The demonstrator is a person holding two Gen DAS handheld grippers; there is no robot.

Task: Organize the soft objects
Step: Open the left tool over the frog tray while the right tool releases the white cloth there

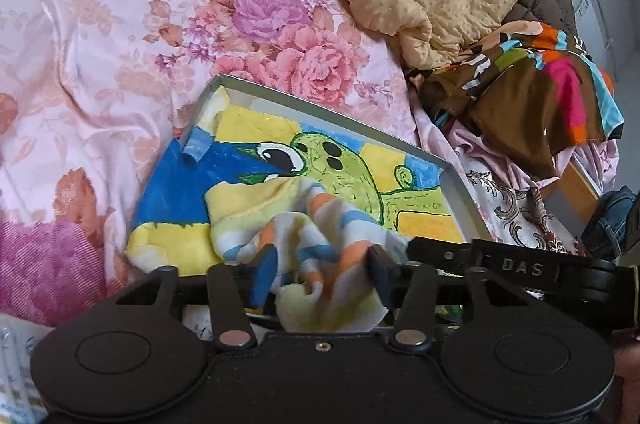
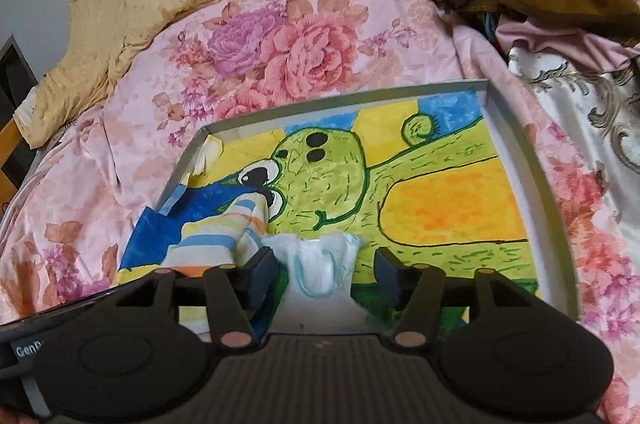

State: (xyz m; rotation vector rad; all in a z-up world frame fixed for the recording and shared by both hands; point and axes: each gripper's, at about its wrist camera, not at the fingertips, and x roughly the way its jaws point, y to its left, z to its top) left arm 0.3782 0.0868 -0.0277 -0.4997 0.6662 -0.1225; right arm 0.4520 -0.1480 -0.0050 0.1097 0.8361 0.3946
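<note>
Two cloths: striped cloth (image 1: 280, 224), white cloth (image 2: 320, 260)

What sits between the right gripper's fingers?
A bunched white cloth with pale blue trim lies between the open right gripper fingers, untouched by either pad, inside the tray. Right wrist view.

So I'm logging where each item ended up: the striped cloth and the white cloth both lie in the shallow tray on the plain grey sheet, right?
Not plain grey: the sheet is pink with flowers, as the right wrist view shows. The striped cloth and white cloth do lie in the tray.
</note>
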